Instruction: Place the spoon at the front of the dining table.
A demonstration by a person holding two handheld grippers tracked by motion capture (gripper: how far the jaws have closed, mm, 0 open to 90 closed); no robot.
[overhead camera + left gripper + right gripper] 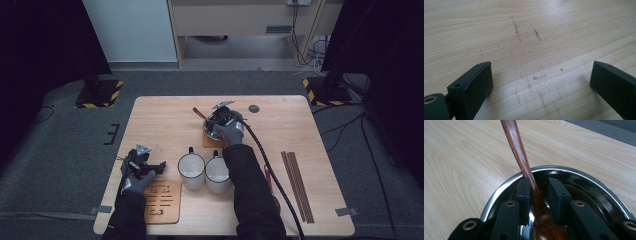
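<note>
While our right claw (537, 200) stands narrow astride the wooden spoon (517, 150) in the steel bowl (584, 176), its handle runs straight ahead; our left claw (541, 82) waits wide, well apart.

Two white mugs (205, 171) stand side by side between the hands. Chopsticks (297, 185) lie near the right edge. The table's (160, 122) far-left area offers open passage.

Grey carpet floor (60, 145), wooden cabinet (240, 20) behind.
</note>
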